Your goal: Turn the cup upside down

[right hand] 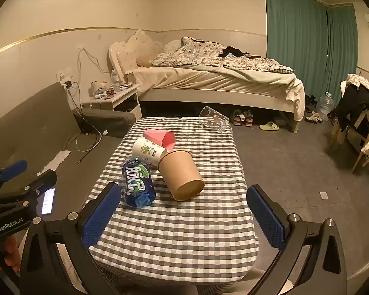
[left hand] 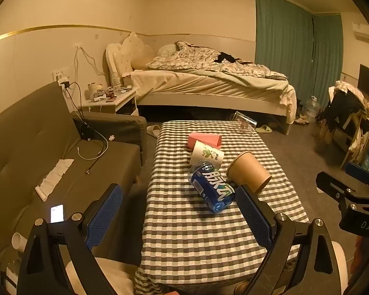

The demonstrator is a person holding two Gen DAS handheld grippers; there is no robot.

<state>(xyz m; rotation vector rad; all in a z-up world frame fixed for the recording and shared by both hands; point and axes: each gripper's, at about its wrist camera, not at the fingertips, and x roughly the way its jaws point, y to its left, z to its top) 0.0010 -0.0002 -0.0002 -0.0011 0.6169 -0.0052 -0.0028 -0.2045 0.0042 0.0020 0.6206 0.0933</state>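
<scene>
Several cups lie on their sides on the checked tablecloth [left hand: 196, 241]. A brown paper cup [left hand: 249, 172] [right hand: 182, 174] is nearest, its base toward me in the right wrist view. Behind it lie a white printed cup [left hand: 206, 154] [right hand: 148, 151] and a pink cup [left hand: 205, 139] [right hand: 161, 136]. A clear cup [left hand: 243, 123] [right hand: 213, 120] rests at the far edge. A blue-labelled bottle [left hand: 212, 186] [right hand: 137, 184] lies beside the brown cup. My left gripper [left hand: 180, 216] and right gripper [right hand: 184, 216] both hover open over the table's near end, holding nothing.
A grey sofa [left hand: 37, 147] runs along the left, with cables, a tissue and a lit phone [left hand: 56, 213] on it. Beyond the table are a bed [left hand: 209, 81] and a nightstand [left hand: 110, 100]. A chair draped with clothes [left hand: 344, 113] stands at the right.
</scene>
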